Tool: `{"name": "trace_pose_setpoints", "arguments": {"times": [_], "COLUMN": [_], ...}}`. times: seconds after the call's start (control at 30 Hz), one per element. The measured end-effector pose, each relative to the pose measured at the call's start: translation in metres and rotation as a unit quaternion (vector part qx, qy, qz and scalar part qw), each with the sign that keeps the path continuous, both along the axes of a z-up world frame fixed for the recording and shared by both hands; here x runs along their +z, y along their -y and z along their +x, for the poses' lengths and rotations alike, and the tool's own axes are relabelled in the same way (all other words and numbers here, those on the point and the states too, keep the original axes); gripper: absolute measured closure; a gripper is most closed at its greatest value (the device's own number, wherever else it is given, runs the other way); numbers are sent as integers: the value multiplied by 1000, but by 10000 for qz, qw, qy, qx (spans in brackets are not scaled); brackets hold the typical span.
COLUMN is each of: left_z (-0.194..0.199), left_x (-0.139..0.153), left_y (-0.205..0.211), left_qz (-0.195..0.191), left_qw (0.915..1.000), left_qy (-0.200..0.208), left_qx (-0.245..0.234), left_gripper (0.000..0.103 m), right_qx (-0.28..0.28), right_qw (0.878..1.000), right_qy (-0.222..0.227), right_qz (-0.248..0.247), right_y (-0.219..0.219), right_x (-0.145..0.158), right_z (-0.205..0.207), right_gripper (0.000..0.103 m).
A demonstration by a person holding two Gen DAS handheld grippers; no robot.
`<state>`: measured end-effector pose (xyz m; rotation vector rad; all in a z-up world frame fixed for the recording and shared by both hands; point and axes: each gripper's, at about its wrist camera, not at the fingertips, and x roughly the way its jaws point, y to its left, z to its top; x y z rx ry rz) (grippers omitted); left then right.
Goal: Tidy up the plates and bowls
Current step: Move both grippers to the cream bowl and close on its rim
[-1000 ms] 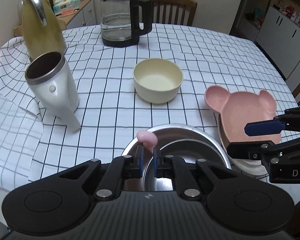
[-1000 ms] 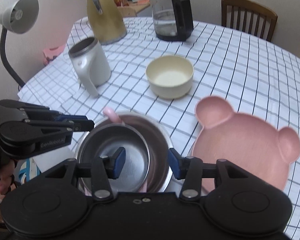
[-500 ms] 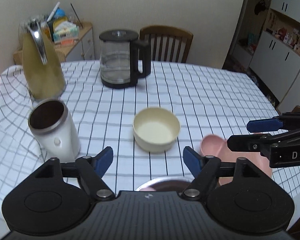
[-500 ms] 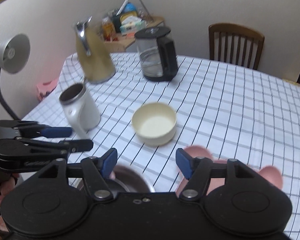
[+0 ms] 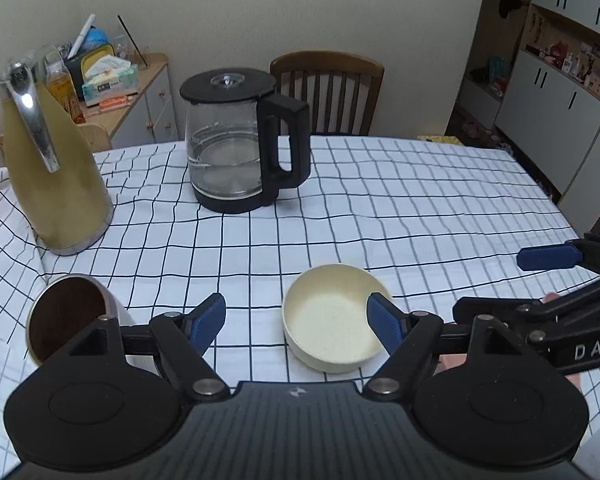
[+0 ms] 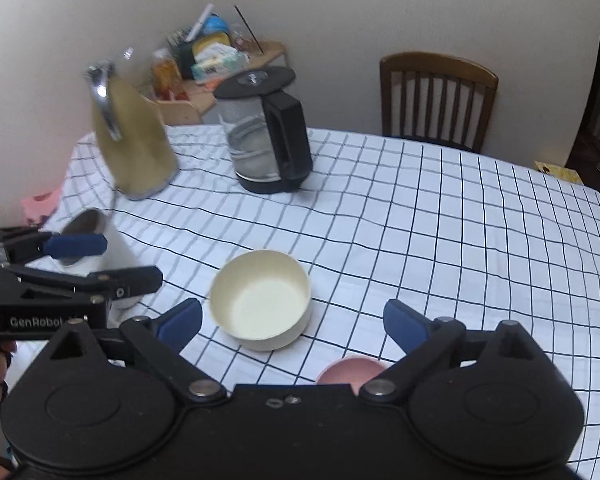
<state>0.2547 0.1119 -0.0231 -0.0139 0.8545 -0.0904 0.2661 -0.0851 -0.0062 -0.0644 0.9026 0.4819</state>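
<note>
A cream bowl (image 5: 332, 324) sits upright and empty on the checked tablecloth, also seen as the cream bowl (image 6: 260, 300) in the right wrist view. My left gripper (image 5: 296, 316) hangs open just short of it, the bowl lying ahead and partly behind the right fingertip; nothing is held. My right gripper (image 6: 292, 322) is opening wide, with the bowl ahead of its left half and no pad touching it. One ear of the pink bear-shaped plate (image 6: 352, 366) peeks out under the right gripper. Each gripper shows in the other's view: right gripper (image 5: 516, 284), left gripper (image 6: 116, 260).
A glass kettle (image 5: 236, 148) stands at the back centre. A tall yellow jug (image 5: 56, 184) is back left. A white steel-lined mug (image 5: 68, 320) is close on the left. A wooden chair (image 5: 328, 88) stands behind the table, with cabinets at the far right.
The left gripper let go of the steel bowl's rim and opened. The right gripper opened wider. Both moved forward toward the cream bowl, and the steel bowls dropped out of view.
</note>
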Motion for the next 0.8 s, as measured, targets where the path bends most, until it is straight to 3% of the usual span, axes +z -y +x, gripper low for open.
{"name": "trace_pose_setpoints", "arguments": {"times": [0.47, 0.67, 0.8], "left_z": [71, 81, 87], "left_x": [-81, -103, -113], "left_y": [-2, -6, -7], "left_qz": [187, 203, 172], "left_qw": [9957, 9930, 9914], "left_qy": [-896, -1155, -1288], "left_qx": [-157, -135, -167], "left_gripper": [26, 28, 37], "right_qx": [-326, -333, -327], "right_qw": [9964, 9933, 9911], "right_qy": [-502, -769, -1014], "right_qz": [-595, -794, -792], "right_y": [-34, -45, -49], "right_x": [-59, -82, -95], "right_z": [50, 63, 68], "right_gripper": [11, 21, 29]}}
